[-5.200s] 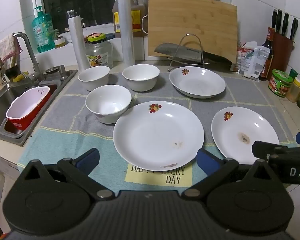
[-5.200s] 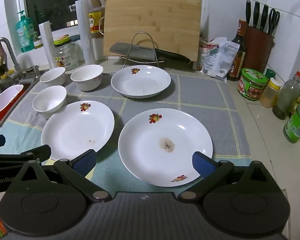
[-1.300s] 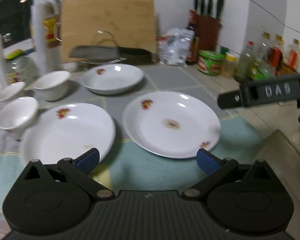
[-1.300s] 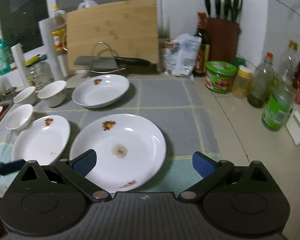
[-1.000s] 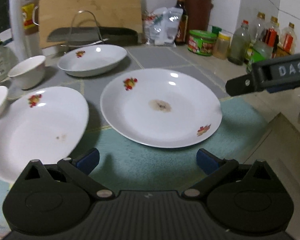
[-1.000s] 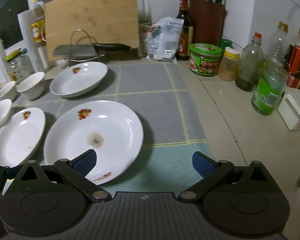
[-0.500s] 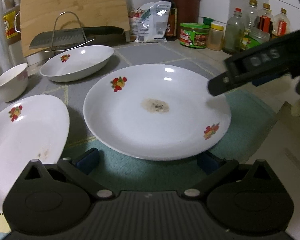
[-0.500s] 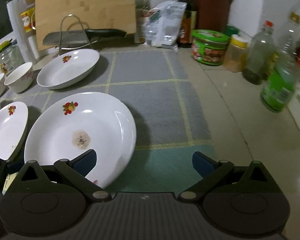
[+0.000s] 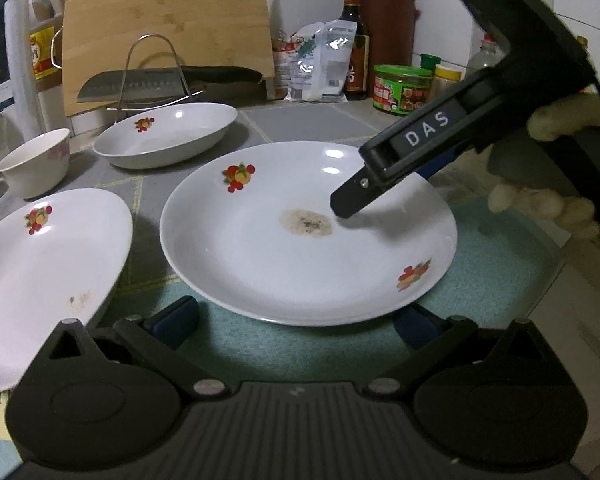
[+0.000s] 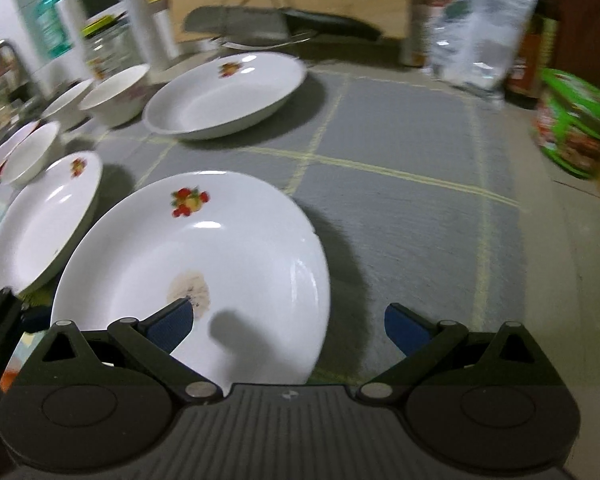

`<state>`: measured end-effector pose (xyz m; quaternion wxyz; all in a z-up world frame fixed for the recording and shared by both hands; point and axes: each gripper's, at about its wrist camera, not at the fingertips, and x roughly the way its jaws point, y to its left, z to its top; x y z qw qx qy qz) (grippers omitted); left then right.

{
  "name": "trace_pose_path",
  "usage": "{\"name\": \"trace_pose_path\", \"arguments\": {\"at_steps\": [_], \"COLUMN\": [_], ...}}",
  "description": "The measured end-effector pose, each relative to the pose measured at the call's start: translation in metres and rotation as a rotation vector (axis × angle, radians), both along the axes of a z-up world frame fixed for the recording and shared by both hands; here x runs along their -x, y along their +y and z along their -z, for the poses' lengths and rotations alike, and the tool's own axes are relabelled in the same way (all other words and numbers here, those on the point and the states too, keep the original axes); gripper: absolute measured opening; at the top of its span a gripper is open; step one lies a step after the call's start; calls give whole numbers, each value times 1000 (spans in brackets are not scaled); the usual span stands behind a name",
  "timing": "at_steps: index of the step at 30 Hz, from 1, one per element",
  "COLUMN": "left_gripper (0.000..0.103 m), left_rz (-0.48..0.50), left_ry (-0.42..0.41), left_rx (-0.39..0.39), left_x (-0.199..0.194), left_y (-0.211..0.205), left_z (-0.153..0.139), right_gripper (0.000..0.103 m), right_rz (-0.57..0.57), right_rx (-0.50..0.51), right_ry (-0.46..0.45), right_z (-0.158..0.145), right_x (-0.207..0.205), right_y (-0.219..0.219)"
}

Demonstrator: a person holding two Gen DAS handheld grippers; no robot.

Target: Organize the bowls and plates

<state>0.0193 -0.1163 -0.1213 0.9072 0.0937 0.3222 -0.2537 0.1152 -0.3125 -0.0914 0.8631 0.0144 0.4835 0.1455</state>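
— Left hand-held gripper (image 9: 296,320)?
— Jaws spread wide, gripping nothing. Low over the teal end of the mat (image 9: 496,268), just short of the near rim of the stained plate (image 9: 300,248), one blue pad on either side of that rim.

— And the right hand-held gripper (image 10: 288,326)?
— Also wide open, empty. Straddling the right edge of the same stained plate (image 10: 236,248): left pad over the inside of the plate near the brown smear, right pad out past the rim above the grey mat (image 10: 400,184). From the left wrist view, one black finger (image 9: 384,172) reaching in from the right over the plate, tip close to the smear. Touching the plate or just above it: cannot tell.

— Rest of the dishes?
— Second plate (image 9: 40,276) just left of the stained one, rims close, flat on the mat. Deeper oval dish (image 9: 168,134) further back, in front of the wire rack holding a cleaver (image 9: 140,86). Small bowl (image 9: 34,162) left of the dish; more bowls (image 10: 32,156) in a row beyond, blurred in the right wrist view.

— Behind all that on the counter?
— Bamboo cutting board (image 9: 168,28) leaning against the wall, knife block (image 9: 388,32), sauce bottle (image 9: 354,44), plastic bag (image 9: 320,64), green-lidded jar (image 9: 400,88).
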Motion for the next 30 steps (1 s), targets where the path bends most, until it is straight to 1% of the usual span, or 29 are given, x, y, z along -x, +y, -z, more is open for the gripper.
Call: {"name": "trace_pose_path", "arguments": {"at_steps": [6,11,13,17,23,26,30], "left_gripper": [103,103,103,103,102,103,102], "left_rz": [-35,-47,-51,-40,-3,13,24], "left_ry": [6,-5,4,3,3,-4,1], "left_rx": [-8,-4,-10,-12,-16,-27,-25], "left_x": [2,5,4,3,-1,-2,-3], "left_y": [-5,-5,-6,-8,-7,-9,-8], "left_z": [-1,1,-1,-1,-1,-2,-3], "right_gripper": [103,103,103,103,103,103,103], "right_rz": [-121,-207,-231,-301,-416,-455,-484], "right_rx": [-15,20,28,-42,-96,-132,-155], "right_ry": [-13,-42,-43,-27,-18,-9,3], "right_z": [1,4,3,1,-1,-2,-2], "right_x": [-13,-18,-20,-28,-34,-38,-44], "right_y": [-3,-1,-1,-3,3,5,6]}}
